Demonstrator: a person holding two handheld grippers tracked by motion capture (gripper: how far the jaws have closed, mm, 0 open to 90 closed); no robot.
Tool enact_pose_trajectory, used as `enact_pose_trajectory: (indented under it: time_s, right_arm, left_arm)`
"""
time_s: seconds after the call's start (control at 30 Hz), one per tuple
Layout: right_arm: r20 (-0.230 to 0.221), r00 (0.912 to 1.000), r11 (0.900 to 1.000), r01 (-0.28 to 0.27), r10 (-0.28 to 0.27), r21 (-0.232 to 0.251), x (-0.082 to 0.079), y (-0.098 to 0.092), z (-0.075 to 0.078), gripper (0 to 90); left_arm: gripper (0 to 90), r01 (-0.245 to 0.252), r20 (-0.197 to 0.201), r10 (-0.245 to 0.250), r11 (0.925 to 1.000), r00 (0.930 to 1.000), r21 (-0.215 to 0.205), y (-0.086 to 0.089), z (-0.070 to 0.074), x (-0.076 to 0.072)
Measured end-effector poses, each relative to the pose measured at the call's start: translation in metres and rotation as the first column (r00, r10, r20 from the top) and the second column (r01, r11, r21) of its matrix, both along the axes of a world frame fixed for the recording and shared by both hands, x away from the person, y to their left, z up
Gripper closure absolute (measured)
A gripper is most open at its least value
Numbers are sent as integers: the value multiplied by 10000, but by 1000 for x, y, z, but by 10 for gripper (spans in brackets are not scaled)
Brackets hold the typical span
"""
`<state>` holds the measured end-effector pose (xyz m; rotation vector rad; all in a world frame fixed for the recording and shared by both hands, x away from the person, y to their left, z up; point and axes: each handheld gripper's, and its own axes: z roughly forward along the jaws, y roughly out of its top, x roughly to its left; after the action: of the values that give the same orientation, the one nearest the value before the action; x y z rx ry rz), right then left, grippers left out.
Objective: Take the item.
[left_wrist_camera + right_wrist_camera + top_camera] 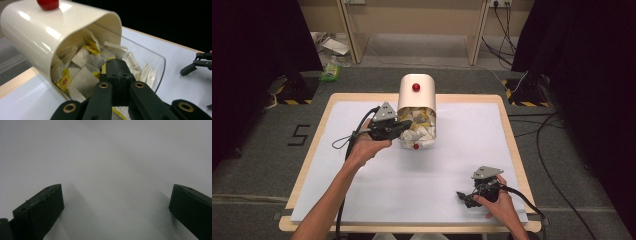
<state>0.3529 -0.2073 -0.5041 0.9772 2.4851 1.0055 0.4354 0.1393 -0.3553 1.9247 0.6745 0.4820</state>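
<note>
Left claw [117, 72] pinched among tea bags [82, 60].

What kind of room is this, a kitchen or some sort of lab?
Most likely a lab or recording studio, not a kitchen: black curtains flank the table, cables trail over the grey floor, and hazard-striped stand feet sit beside it.

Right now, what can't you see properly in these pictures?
- Left gripper view: whether a tea bag is pinched; the shut jaws hide their own tips.
- High view: the tea bags are too small to count; the cream lid covers the rest.
- Right gripper view: the white table sheet is blurred.
</note>
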Motion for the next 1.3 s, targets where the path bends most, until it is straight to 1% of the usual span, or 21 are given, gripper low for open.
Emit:
enact_pose_trajectory:
  time_s: [0.03,0.07,0.1,0.17,0.23,0.3,0.4,0.5,0.53,0.63,0.67,0.83,0.9,0.93,0.97,1.03,1.07,1.1,1.13,1.2,1.3]
  right_arm:
    - [0,10000,10000,0,0,0,0,0,0,2]
    - [-5,10000,10000,3,-3,7,0,0,0,2]
    - [-5,10000,10000,3,-3,7,0,0,0,2]
    - [-4,10000,10000,2,-2,7,0,0,0,2]
    - [-6,10000,10000,6,-6,8,0,0,0,2]
    - [10,10000,10000,-10,10,-4,0,0,0,2]
    - [-22,10000,10000,10,-10,2,0,0,0,2]
    - [-40,10000,10000,15,-15,16,0,0,0,2]
    - [-40,10000,10000,15,-15,16,0,0,0,2]
    - [-26,10000,10000,14,-14,9,0,0,0,2]
    - [-30,10000,10000,12,-12,13,0,0,0,2]
    - [-25,10000,10000,14,-14,8,0,0,0,2]
    - [-11,10000,10000,6,-6,4,0,0,0,2]
    - [-5,10000,10000,7,-7,-5,0,0,0,2]
    - [-11,10000,10000,1,-1,-9,0,0,0,2]
    - [-14,10000,10000,-1,1,-12,0,0,0,2]
    - [-23,10000,10000,-4,4,-18,0,0,0,2]
    - [-23,10000,10000,-4,4,-18,0,0,0,2]
    - [-22,10000,10000,-4,4,-20,0,0,0,2]
    - [-23,10000,10000,-3,3,-18,0,0,0,2]
    - [-21,10000,10000,-3,3,-18,0,0,0,2]
  left_arm:
    - [896,0,0,0,10000,10000,0,0,0,0]
    - [896,26,148,-25,9999,9999,-97,-1,6,-3]
    - [896,26,148,-25,9999,9999,-97,-1,6,-3]
    - [896,56,333,-50,9998,9994,-181,-1,14,-5]
    - [896,58,367,-51,9998,9993,-201,-1,16,-6]
    - [896,83,501,-73,9997,9987,-208,-1,21,-7]
    - [896,86,640,-63,9994,9979,-350,0,30,-7]
    - [896,118,760,-88,9992,9971,-393,1,36,-8]
    - [896,118,760,-88,9992,9971,-393,1,36,-8]
    - [896,109,831,-71,9989,9965,-453,3,42,-9]
    - [896,131,867,-84,9984,9962,-546,5,46,-9]
    - [896,80,881,-19,9976,9961,-692,9,52,-10]
    - [896,131,896,-55,9963,9960,-849,14,56,-11]
    - [896,131,896,-55,9963,9960,-849,14,56,-11]
    - [896,74,900,7,9960,9959,-894,18,60,-12]
    - [896,43,897,39,9958,9960,-912,21,61,-13]
    - [896,2,918,87,9953,9957,-965,26,64,-14]
    - [896,2,918,87,9953,9957,-965,26,64,-14]
    - [896,-67,913,168,9940,9957,-1089,32,66,-16]
    - [896,-150,945,262,9930,9952,-1170,39,69,-17]
    - [896,-176,945,299,9916,9951,-1285,45,71,-19]
